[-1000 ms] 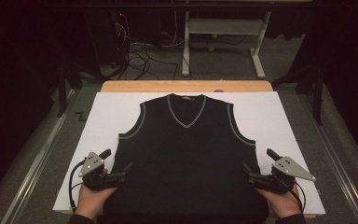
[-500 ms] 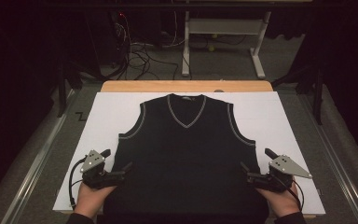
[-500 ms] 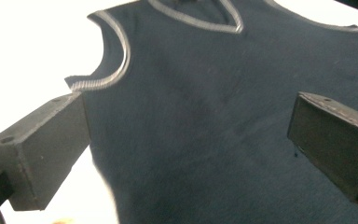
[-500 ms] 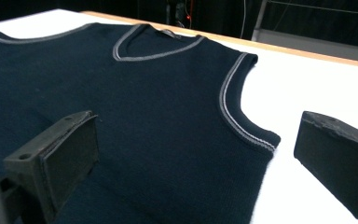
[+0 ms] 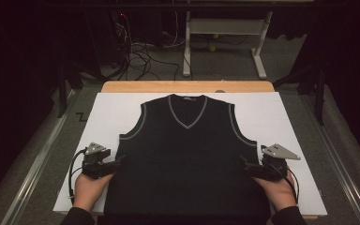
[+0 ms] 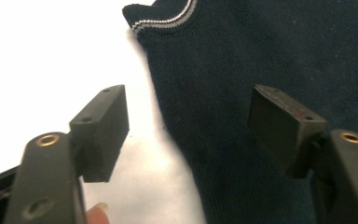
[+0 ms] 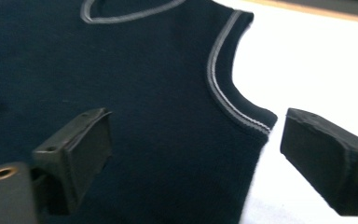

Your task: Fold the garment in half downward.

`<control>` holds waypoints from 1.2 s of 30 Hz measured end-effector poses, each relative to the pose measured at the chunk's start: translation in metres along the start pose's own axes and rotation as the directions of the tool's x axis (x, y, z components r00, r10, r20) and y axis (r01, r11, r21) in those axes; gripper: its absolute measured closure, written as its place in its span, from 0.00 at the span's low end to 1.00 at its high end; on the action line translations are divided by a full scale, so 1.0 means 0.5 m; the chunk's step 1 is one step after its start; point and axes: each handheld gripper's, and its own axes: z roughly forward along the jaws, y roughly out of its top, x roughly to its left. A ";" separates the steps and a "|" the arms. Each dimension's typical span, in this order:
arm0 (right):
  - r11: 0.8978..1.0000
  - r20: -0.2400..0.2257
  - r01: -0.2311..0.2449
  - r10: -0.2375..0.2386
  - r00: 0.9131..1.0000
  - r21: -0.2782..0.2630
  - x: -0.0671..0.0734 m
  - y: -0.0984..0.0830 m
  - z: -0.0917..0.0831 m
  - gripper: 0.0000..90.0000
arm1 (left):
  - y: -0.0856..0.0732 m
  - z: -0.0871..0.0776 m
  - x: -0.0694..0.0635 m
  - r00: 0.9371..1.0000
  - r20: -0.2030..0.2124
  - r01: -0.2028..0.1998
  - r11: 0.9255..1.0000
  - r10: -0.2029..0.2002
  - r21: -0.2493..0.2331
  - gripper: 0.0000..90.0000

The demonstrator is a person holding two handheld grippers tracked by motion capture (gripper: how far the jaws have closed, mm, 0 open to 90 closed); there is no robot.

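A dark navy sleeveless V-neck sweater vest [image 5: 187, 154] with grey trim lies flat, front up, on a white sheet [image 5: 112, 117]. My left gripper [image 5: 117, 161] stands open at the vest's left side edge below the armhole; in the left gripper view the side edge [image 6: 168, 126] runs between the two jaws. My right gripper [image 5: 244, 165] is open at the vest's right side edge. In the right gripper view the vest's body [image 7: 158, 112] and the white sheet [image 7: 307, 65] lie between its jaws, below the trimmed armhole [image 7: 223, 93]. Nothing is held.
The white sheet covers a wooden table [image 5: 187, 86], whose far edge shows beyond the collar. Metal rails [image 5: 37, 164] run along both sides of the table. Behind it stand a white table frame [image 5: 225, 42] and loose cables [image 5: 140, 56] on the floor.
Both grippers have shifted only slightly at the vest's side edges; the right one has edged a little inward. The vest has not moved.
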 end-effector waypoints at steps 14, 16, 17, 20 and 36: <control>0.975 0.032 -0.099 0.095 0.995 0.200 -0.044 -0.003 0.044 0.47 | 0.015 0.028 0.003 0.998 0.004 -0.064 0.996 0.064 0.064 0.62; 0.975 0.031 -0.096 0.091 0.995 0.201 -0.040 -0.013 0.036 0.50 | 0.013 0.026 -0.001 0.997 0.018 -0.071 0.995 0.070 0.068 0.63; 0.975 0.032 -0.094 0.090 0.995 0.202 -0.040 -0.015 0.033 0.53 | 0.012 0.024 -0.002 0.997 0.034 -0.079 0.994 0.076 0.072 0.63; 0.976 0.025 -0.083 0.080 0.996 0.202 -0.038 -0.018 0.029 0.59 | 0.006 0.022 0.000 0.996 0.047 -0.072 0.995 0.069 0.063 0.67; 0.993 -0.012 -0.023 0.024 1.000 0.117 -0.030 -0.012 0.013 0.96 | -0.009 -0.023 0.013 0.995 0.091 -0.030 0.999 0.033 -0.031 0.90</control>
